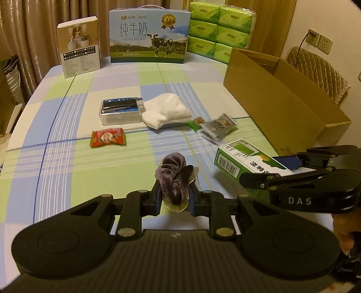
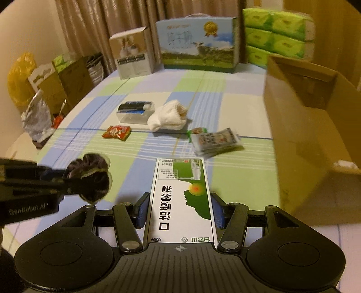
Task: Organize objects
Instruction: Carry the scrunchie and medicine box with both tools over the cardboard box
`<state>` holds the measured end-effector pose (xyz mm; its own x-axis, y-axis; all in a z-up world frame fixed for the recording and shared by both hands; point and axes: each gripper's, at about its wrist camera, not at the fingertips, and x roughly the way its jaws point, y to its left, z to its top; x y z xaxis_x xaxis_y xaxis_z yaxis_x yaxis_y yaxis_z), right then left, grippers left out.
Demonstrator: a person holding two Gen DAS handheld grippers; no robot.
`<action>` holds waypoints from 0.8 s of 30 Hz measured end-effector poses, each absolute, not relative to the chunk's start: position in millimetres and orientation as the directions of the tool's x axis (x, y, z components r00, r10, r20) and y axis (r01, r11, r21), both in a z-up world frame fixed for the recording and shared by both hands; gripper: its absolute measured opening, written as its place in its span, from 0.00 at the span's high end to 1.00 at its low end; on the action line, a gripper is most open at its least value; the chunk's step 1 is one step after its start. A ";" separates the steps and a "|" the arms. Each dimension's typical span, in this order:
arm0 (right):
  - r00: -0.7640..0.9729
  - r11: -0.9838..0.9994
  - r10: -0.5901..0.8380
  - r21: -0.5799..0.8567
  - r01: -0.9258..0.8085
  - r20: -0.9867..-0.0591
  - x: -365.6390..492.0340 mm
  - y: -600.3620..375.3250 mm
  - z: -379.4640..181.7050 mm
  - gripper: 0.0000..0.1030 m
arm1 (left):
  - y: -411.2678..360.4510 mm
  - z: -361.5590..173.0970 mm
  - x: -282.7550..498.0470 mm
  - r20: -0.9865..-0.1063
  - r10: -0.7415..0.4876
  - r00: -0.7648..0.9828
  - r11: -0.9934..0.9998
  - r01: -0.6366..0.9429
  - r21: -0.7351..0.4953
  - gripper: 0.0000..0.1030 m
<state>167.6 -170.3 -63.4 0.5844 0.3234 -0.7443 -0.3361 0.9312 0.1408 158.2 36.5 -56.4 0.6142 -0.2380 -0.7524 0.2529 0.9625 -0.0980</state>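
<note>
Purple scrunchie (image 1: 173,178) half-hidden in clenched left tongs (image 1: 174,198); medicine box (image 2: 181,200) in right tongs (image 2: 180,210).

Brown curtains (image 1: 40,27) across back, cream wall (image 1: 327,20) right with sockets (image 1: 320,40), quilted chair back (image 1: 315,67), table in checked cloth (image 1: 67,135), dim warm light

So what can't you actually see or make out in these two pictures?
- Inside of the cardboard box: both views, hidden by its own walls.
- Black-and-white packets: right view blurred, left too small; print unreadable.
- Green-and-white box: underside hidden in both views.
- Purple scrunchie: lower part hidden between the left gripper fingers.
</note>
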 end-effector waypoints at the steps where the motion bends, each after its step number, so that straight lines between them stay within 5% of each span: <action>1: 0.591 0.932 0.324 0.143 -0.332 -0.739 162.2 -174.6 -57.8 0.49 | 34.1 -54.0 152.6 -0.753 -0.239 0.613 0.963 0.252 -0.100 0.82; 24: 0.705 0.953 0.297 0.152 -0.262 -0.644 93.3 -240.4 14.7 0.49 | -25.8 10.3 83.3 -0.716 -0.259 0.648 0.961 0.244 -0.127 0.82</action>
<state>93.3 -240.4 14.7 0.7052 0.2968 -0.6438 -0.2624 0.9529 0.1519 83.3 -25.8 10.3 0.6484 -0.2590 -0.7159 0.2437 0.9615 -0.1271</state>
